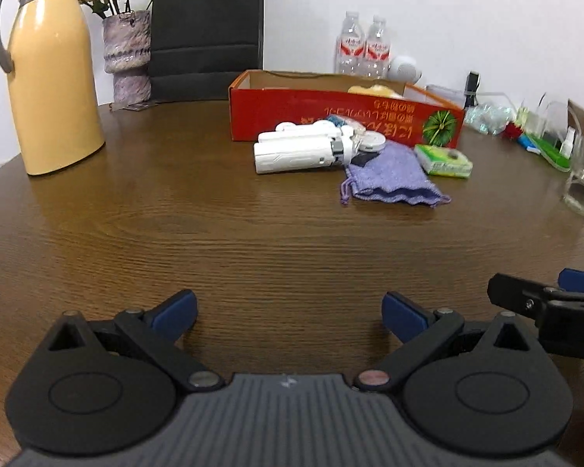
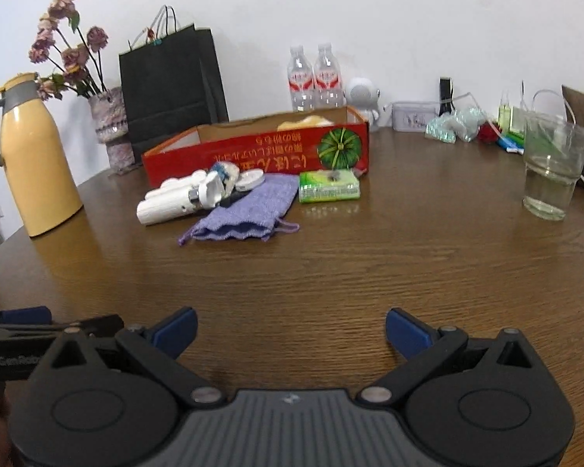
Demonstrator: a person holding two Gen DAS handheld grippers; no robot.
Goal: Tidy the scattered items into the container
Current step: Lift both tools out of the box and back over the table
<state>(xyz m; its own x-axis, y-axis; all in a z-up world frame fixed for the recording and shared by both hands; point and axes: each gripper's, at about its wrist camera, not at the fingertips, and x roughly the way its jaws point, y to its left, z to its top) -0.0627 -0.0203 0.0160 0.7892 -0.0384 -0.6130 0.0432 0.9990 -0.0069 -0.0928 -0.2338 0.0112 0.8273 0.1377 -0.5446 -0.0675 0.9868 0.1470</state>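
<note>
A red cardboard box (image 1: 331, 116) (image 2: 253, 151) stands open at the far middle of the round wooden table, with a pale yellow item inside. In front of it lie a white folded gadget (image 1: 296, 151) (image 2: 171, 198), a small round white case (image 1: 372, 142) (image 2: 249, 179), a purple knitted pouch (image 1: 389, 179) (image 2: 249, 210) and a green tissue pack (image 1: 444, 159) (image 2: 329, 186). My left gripper (image 1: 290, 315) is open and empty over the near table. My right gripper (image 2: 291, 330) is open and empty beside it, and its edge shows in the left wrist view (image 1: 545, 299).
A yellow thermos jug (image 1: 50, 78) (image 2: 35, 155), a vase of dried flowers (image 1: 126, 58) (image 2: 109, 124) and a black paper bag (image 1: 206, 35) (image 2: 171, 85) stand at the back left. Two water bottles (image 2: 315, 78) and clutter line the back; a glass of water (image 2: 551, 167) stands right.
</note>
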